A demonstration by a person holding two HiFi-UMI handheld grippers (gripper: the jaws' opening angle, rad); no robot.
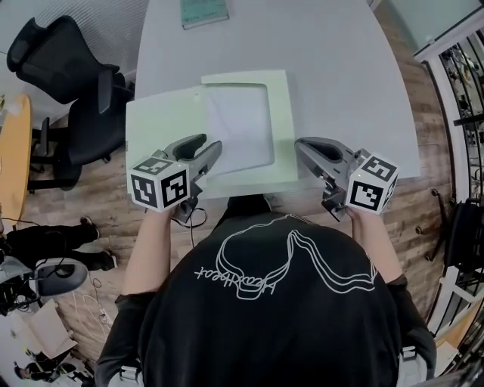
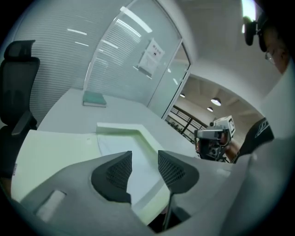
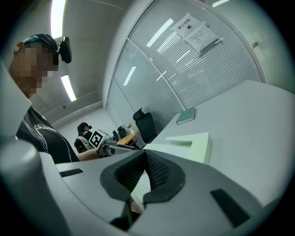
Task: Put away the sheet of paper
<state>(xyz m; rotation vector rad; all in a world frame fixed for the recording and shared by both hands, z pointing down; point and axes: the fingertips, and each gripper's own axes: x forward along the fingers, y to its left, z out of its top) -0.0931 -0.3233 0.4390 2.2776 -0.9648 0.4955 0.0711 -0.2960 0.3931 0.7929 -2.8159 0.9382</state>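
Note:
A shallow pale green box [image 1: 283, 128] lies open on the white table [image 1: 340, 68], its lid [image 1: 162, 121] folded out flat to the left. The white sheet of paper [image 1: 238, 125] rests inside the box. My left gripper [image 1: 210, 145] hovers over the box's near left corner, open, with nothing between its pads; past them the sheet [image 2: 115, 143] and the box rim [image 2: 133, 129] show below. My right gripper [image 1: 300, 145] hangs above the box's near right edge, its pads [image 3: 156, 168] meeting at the tips and holding nothing.
A teal book [image 1: 204, 11] lies at the table's far end. A black office chair [image 1: 68, 75] stands left of the table, beside a wooden desk edge [image 1: 15, 151]. The table's near edge runs just under both grippers. Glass partitions [image 2: 133, 50] stand behind the table.

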